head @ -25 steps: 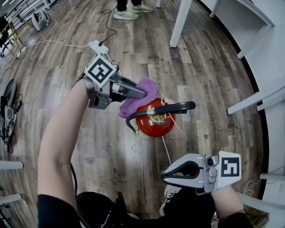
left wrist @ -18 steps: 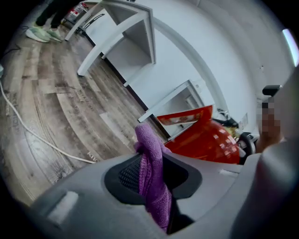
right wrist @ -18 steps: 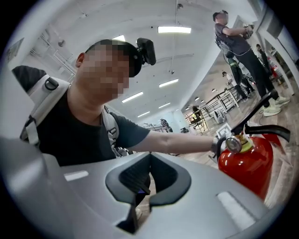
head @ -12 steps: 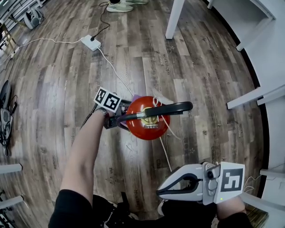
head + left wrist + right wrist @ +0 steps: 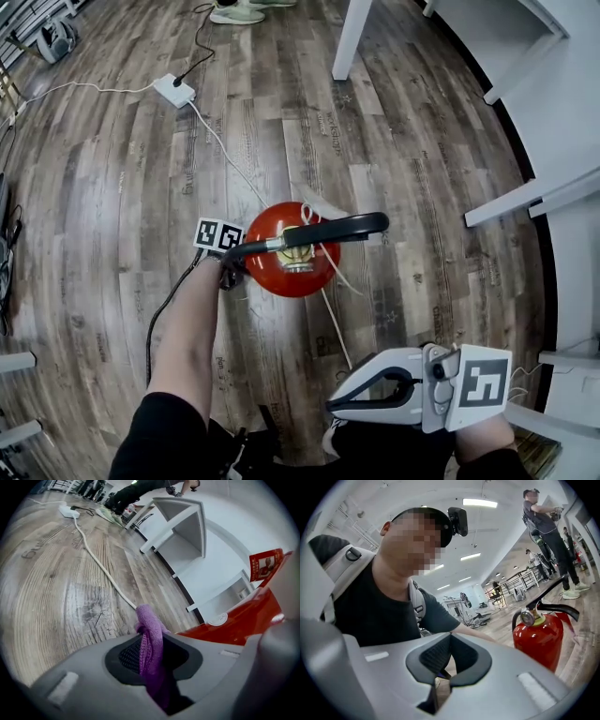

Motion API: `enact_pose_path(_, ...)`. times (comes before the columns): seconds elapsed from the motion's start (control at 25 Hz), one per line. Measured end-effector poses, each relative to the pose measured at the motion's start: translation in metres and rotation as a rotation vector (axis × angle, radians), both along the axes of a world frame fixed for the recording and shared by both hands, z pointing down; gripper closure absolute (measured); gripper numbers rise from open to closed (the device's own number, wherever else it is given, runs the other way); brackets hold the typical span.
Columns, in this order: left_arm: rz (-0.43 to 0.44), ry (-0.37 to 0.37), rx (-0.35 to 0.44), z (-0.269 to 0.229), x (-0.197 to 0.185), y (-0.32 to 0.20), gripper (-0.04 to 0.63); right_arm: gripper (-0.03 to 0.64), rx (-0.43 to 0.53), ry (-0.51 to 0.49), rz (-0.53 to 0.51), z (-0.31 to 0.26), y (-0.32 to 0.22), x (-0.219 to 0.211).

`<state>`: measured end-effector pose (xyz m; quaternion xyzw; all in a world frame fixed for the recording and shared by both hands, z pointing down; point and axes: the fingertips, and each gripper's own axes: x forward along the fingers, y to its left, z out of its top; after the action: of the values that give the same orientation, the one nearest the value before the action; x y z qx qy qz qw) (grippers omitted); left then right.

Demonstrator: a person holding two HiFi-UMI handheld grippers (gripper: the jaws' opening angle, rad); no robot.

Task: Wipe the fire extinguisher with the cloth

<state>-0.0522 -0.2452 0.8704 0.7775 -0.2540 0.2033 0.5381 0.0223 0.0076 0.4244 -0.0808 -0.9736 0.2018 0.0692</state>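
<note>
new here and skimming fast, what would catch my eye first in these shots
The red fire extinguisher stands mid-frame on the wooden floor. Next, the purple cloth pinched in the left hand-held gripper, low beside the extinguisher's red body. The right hand-held gripper hangs shut and empty at the head view's lower right.

A red fire extinguisher (image 5: 281, 277) stands upright on a floor (image 5: 112, 187) of grey-brown wood-look planks, seen from steeply above. A white power adapter (image 5: 174, 90) lies on the boards well beyond it. From the adapter a white cord (image 5: 223, 150) runs across the planks toward the extinguisher, and a black cord (image 5: 199, 37) snakes away from it toward the top of the frame. A white post (image 5: 352, 37) rises from the floor at upper centre, and white shelving (image 5: 553, 112) lines the right edge. A pair of light shoes (image 5: 236, 13) rests on the planks at the far end.
</note>
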Motion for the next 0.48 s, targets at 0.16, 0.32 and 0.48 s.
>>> enact_pose_path(0.16,-0.059,0.121,0.005,-0.017,0.002,-0.007,0.512,0.614,-0.001,-0.007,0.013,-0.003,-0.004,-0.001)
enact_pose_path(0.32,-0.118,0.353,0.044,-0.073,0.007,-0.016,0.512,0.614,0.020,-0.019,0.007,-0.008,-0.004,-0.010)
enact_pose_path(0.48,-0.143,0.628,0.082,-0.155,-0.002,-0.008,0.512,0.614,0.032,-0.033,0.011,-0.012,-0.002,-0.020)
